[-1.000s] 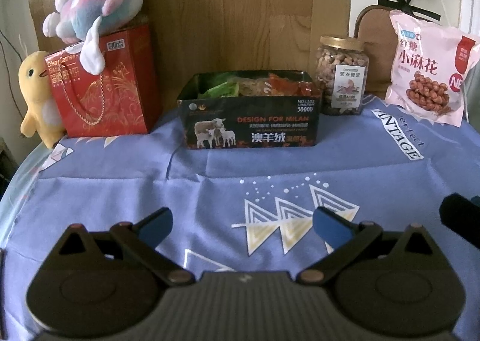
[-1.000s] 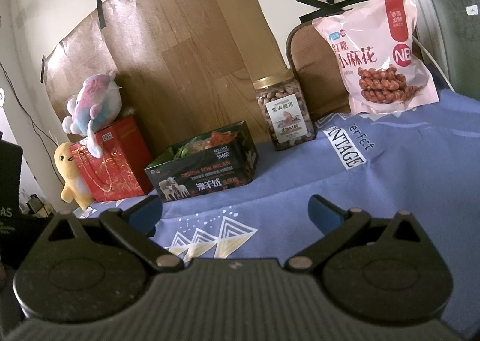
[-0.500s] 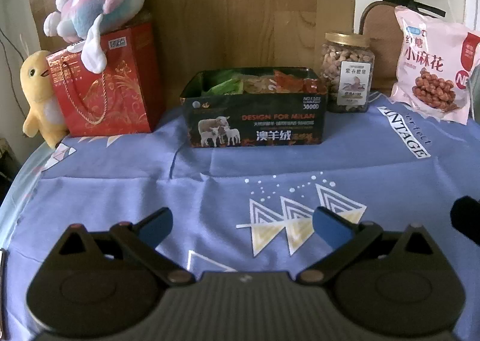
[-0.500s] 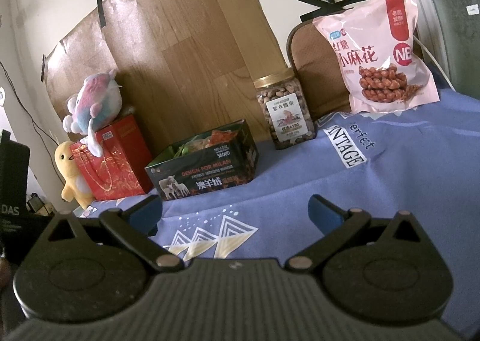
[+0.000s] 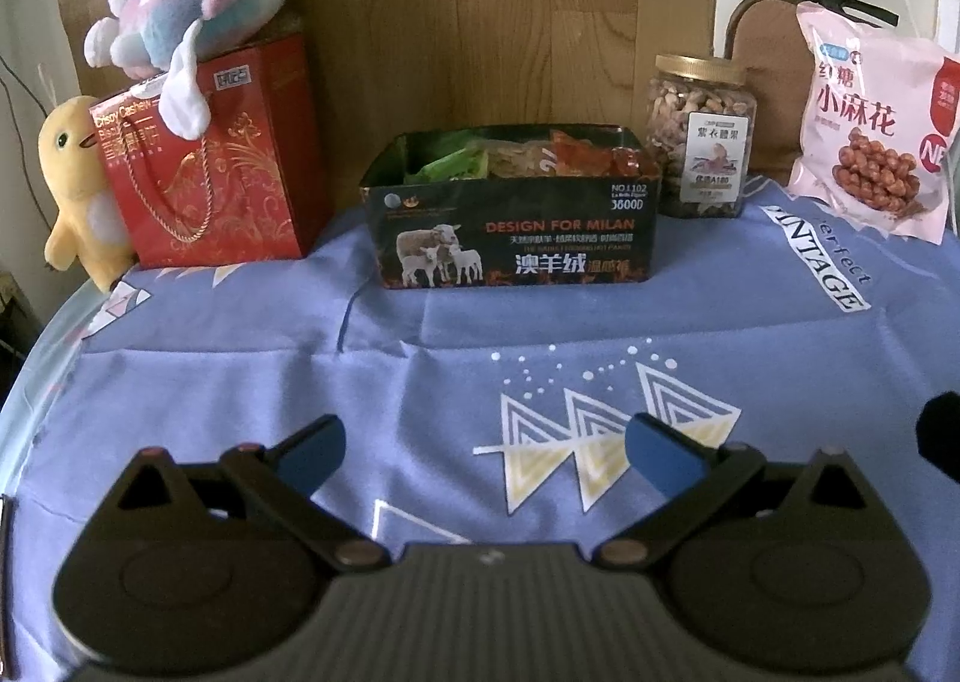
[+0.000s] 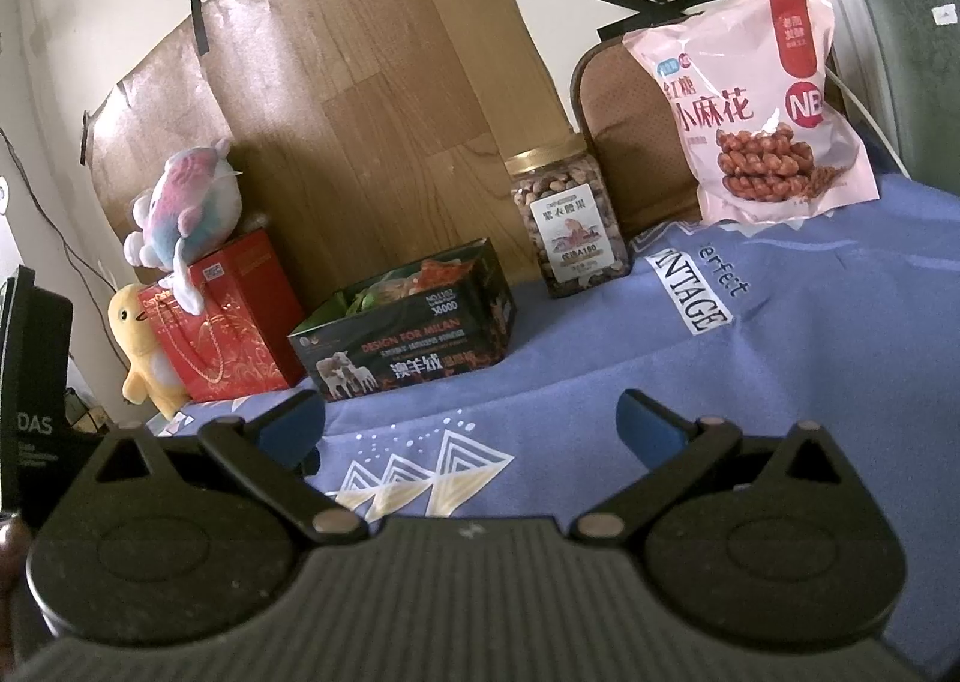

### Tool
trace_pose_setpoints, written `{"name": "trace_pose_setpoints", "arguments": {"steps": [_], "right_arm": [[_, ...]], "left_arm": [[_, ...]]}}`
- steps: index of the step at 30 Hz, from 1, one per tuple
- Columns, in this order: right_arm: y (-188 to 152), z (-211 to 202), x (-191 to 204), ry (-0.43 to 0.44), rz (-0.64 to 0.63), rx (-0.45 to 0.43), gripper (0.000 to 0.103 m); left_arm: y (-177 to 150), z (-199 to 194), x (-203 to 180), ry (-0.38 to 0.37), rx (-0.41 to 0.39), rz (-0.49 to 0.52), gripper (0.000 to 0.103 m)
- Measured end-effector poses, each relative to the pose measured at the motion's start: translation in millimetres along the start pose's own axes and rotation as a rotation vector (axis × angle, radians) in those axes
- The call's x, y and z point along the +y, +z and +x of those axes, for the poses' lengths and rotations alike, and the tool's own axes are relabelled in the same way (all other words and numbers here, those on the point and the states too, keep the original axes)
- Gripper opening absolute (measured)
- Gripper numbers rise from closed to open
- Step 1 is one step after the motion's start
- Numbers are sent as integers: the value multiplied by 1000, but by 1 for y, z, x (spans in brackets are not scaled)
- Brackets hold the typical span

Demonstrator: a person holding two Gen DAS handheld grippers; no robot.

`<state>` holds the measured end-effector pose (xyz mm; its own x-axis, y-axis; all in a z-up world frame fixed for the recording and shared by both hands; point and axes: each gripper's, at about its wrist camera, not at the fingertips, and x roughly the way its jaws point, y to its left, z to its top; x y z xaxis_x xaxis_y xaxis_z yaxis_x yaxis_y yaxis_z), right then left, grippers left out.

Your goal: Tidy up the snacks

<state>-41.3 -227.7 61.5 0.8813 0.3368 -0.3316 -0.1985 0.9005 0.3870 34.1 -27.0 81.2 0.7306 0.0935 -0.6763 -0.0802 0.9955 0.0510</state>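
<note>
A: What is different from a moment ago?

B: Not much. The left gripper (image 5: 483, 445) has moved a bit nearer to the dark box (image 5: 513, 226), so the box looks bigger now. The right gripper (image 6: 471, 424) has barely moved.

A: Are the fingers holding anything?

B: No. Both pairs of blue fingers are spread wide and empty. They hang over the blue cloth (image 5: 420, 382), well apart from the snacks.

A: Where are the snacks?

B: At the back. The dark box sits in the middle, with green and orange packets already inside. The nut jar (image 5: 701, 135) stands upright just beside the box, on its right. The pink snack bag (image 5: 870, 135) leans up further right.

A: So what does that mean?

B: I think the job is only starting. The jar and the pink bag are not in the box yet. The jar looks like the closest thing to grab.

A: What about the surface and the room?

B: The surface has a blue cloth with triangles and some words on it. A red gift bag (image 5: 210, 165) stands on the left with a plush fish (image 5: 192, 3) on top and a yellow toy (image 5: 75, 184) beside it. Behind is a wood-look board (image 6: 372, 99) taped to the wall.
</note>
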Motion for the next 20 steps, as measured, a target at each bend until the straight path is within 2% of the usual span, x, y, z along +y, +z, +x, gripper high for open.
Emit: {"name": "trace_pose_setpoints", "arguments": {"steps": [11,20], "right_arm": [[0,3,-3,1,7,9,103],[0,6,-5,1,11,15,103]], "left_arm": [[2,7,0,-1,13,-7,103],[1,6,0,-28,-17,-1,103]]}}
